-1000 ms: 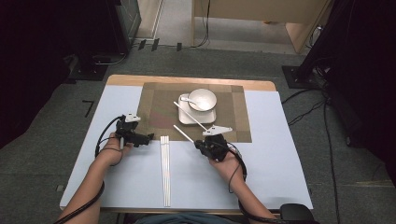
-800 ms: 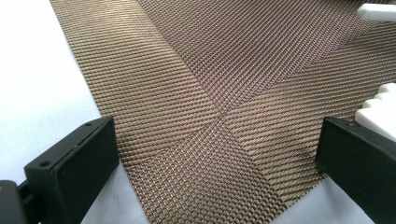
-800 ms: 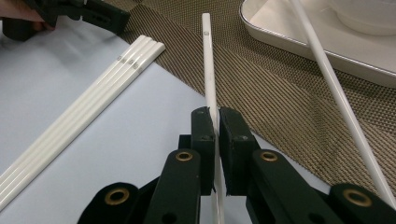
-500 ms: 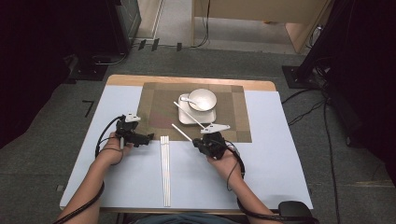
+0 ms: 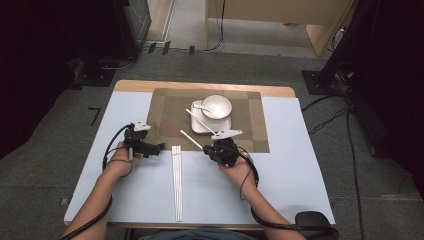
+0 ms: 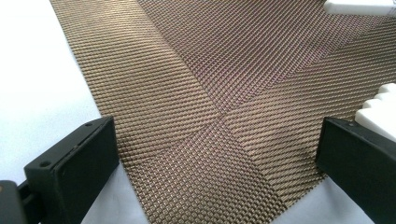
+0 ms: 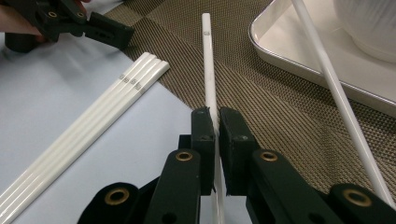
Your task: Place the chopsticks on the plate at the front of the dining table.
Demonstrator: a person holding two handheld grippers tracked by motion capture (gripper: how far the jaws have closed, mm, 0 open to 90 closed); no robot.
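high view looks down from above; both gripper views skim low, close, sharing the woven placemat (image 5: 170,107)

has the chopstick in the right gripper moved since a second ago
No. The chopstick clamped in the right gripper still points toward the tray, its tip at the same spot on the placemat.

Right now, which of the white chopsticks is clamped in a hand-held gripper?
The single chopstick lying over the woven mat's edge, pinched by the right hand-held gripper. The bundled chopsticks lie untouched on the table; another leans on the tray.
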